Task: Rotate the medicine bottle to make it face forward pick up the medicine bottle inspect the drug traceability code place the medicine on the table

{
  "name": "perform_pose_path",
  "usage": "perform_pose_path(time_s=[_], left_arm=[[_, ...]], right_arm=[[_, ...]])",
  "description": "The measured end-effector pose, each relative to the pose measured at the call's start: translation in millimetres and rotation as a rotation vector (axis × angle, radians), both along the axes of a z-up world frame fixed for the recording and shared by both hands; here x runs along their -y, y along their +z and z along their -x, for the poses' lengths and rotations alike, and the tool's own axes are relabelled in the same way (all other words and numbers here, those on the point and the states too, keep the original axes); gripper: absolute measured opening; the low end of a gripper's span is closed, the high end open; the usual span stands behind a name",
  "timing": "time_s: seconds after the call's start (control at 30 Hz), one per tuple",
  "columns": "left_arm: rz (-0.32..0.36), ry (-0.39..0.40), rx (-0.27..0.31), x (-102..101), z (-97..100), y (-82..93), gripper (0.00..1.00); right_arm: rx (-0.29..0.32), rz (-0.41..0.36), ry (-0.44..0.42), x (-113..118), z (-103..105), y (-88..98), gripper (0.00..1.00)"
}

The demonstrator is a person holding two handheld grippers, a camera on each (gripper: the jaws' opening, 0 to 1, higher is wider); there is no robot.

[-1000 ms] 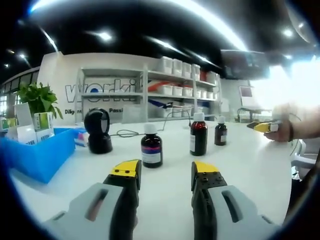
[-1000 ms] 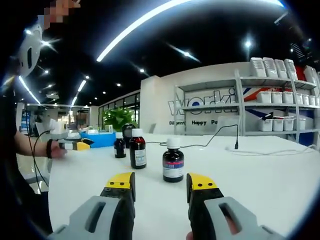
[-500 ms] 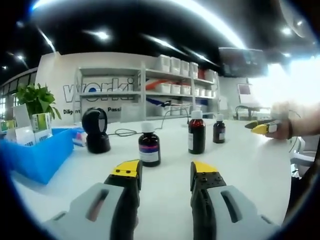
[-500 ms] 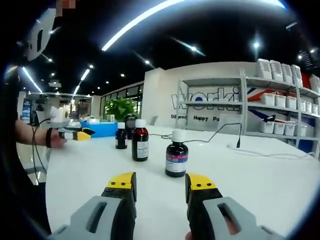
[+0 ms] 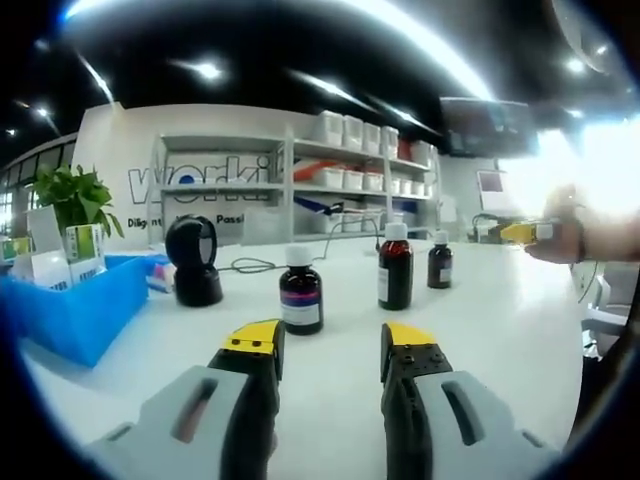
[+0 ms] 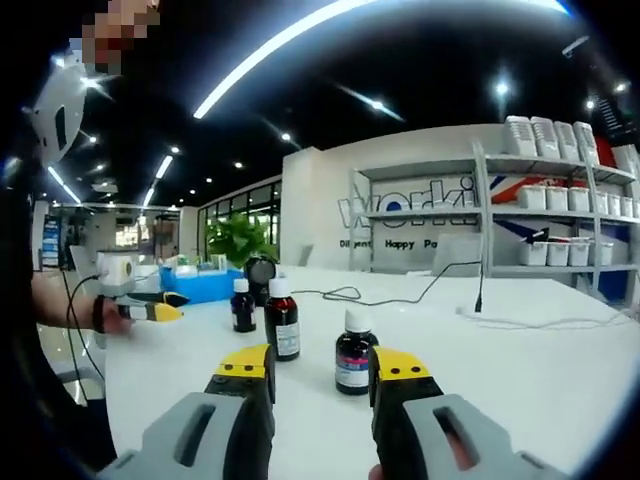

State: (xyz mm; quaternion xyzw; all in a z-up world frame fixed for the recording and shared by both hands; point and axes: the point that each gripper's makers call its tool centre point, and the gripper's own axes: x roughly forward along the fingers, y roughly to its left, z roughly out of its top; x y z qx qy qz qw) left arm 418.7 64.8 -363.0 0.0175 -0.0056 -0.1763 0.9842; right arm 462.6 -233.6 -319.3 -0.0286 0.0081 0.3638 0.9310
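glossy table (image 5: pixel 480 330) (dark glass bottles (image 5: pixel 301 297))

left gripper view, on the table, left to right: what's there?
blue bin → black scanner → short bottle → tall bottle → small bottle → right gripper, held in a hand above the far edge.
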Motion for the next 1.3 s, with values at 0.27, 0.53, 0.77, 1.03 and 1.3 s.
perform_pose_path(time_s=[0.27, 0.53, 0.77, 1.03, 1.3], left_arm=[[-0.022, -0.003, 0.001, 1.3, 0.5, -2.6, 0.3], [-0.013, 0.01, 0.011, -2.7, 0.4, -0.7, 0.3], [-0.028, 0.014, 0.013, -2.5, 0.4, -1.5, 0.3], [-0.03, 0.014, 0.01, -2.7, -0.2, -2.0, 0.3], [-0.032, 0.006, 0.017, -2.0, -0.1, -2.0, 0.3]], right_arm=[[0.022, 0.031, 0.046, -21.3, -9.4, 18.0, 0.33], [0.024, 0.035, 0.08, -48.2, -20.7, 26.7, 0.32], [0.009, 0.038, 0.128, -81.4, -28.4, 27.5, 0.32], [-0.015, 0.055, 0.159, -111.5, -39.8, 19.4, 0.33], [-0.055, 0.132, 0.173, -130.4, -47.4, -3.7, 0.35]])
